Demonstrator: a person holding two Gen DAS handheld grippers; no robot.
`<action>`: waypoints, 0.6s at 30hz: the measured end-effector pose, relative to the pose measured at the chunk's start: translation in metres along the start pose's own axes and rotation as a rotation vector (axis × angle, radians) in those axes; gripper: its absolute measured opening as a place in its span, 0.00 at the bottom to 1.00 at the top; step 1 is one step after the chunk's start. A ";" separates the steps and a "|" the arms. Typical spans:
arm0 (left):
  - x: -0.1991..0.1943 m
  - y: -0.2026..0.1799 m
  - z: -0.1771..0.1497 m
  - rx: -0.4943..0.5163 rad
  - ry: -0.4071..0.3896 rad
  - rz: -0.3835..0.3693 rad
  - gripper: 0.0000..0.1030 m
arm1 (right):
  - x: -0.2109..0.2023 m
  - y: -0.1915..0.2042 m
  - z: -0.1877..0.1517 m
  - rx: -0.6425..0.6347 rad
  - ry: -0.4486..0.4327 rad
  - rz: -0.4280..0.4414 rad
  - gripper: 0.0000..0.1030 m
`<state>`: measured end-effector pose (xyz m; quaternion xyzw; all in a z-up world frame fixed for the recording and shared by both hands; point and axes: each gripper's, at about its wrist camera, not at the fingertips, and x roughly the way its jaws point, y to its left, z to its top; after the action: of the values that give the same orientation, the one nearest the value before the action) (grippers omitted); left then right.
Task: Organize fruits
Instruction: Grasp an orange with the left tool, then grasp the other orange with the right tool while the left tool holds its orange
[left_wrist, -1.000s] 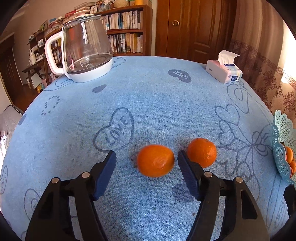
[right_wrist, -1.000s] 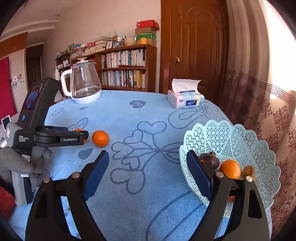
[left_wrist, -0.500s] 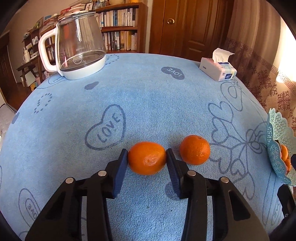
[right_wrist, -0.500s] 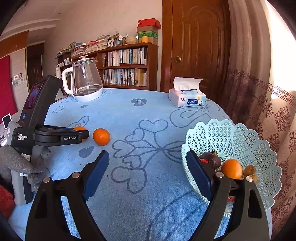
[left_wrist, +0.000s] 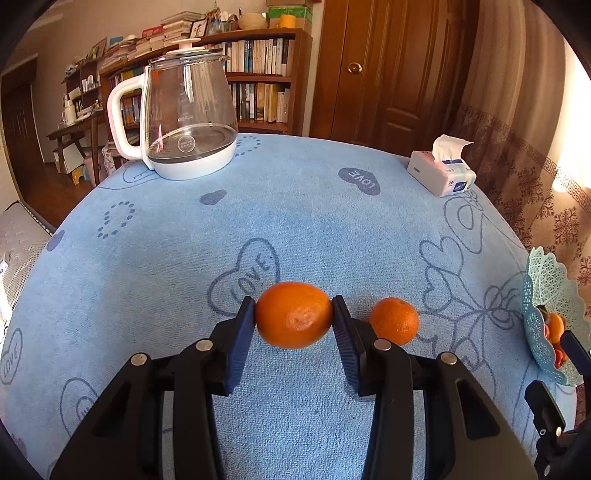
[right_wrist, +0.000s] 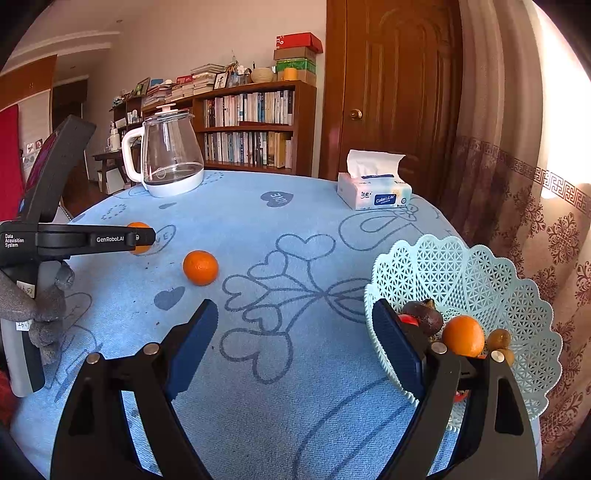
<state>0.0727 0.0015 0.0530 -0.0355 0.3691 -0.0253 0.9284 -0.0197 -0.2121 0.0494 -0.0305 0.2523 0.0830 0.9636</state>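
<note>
My left gripper (left_wrist: 293, 319) is shut on an orange (left_wrist: 294, 315) and holds it just above the blue tablecloth; the same orange (right_wrist: 137, 236) shows in the right wrist view, partly hidden behind the left gripper (right_wrist: 142, 237). A second orange (left_wrist: 394, 320) lies on the cloth just right of it, also in the right wrist view (right_wrist: 200, 267). A pale green lattice basket (right_wrist: 476, 280) at the right holds an orange (right_wrist: 463, 335) and several other fruits. My right gripper (right_wrist: 293, 341) is open and empty, beside the basket's left rim.
A glass kettle (left_wrist: 188, 118) stands at the back left of the round table, and a tissue box (left_wrist: 441, 177) at the back right. The basket's edge (left_wrist: 546, 314) shows at the far right of the left wrist view. A bookshelf and a door stand behind the table.
My left gripper closed on the nearer orange and lifted it off the cloth. The second orange has stayed put. My right gripper has stayed open beside the basket.
</note>
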 end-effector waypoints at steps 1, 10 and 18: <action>-0.002 0.002 0.000 -0.004 -0.005 0.003 0.41 | 0.001 0.002 0.000 -0.009 0.004 0.002 0.84; -0.013 0.019 0.000 -0.039 -0.033 0.019 0.41 | 0.025 0.025 0.011 -0.020 0.108 0.126 0.84; -0.020 0.023 0.001 -0.059 -0.046 0.014 0.41 | 0.062 0.054 0.027 -0.026 0.180 0.178 0.84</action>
<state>0.0596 0.0261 0.0652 -0.0611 0.3484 -0.0072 0.9353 0.0373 -0.1477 0.0411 -0.0276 0.3386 0.1681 0.9254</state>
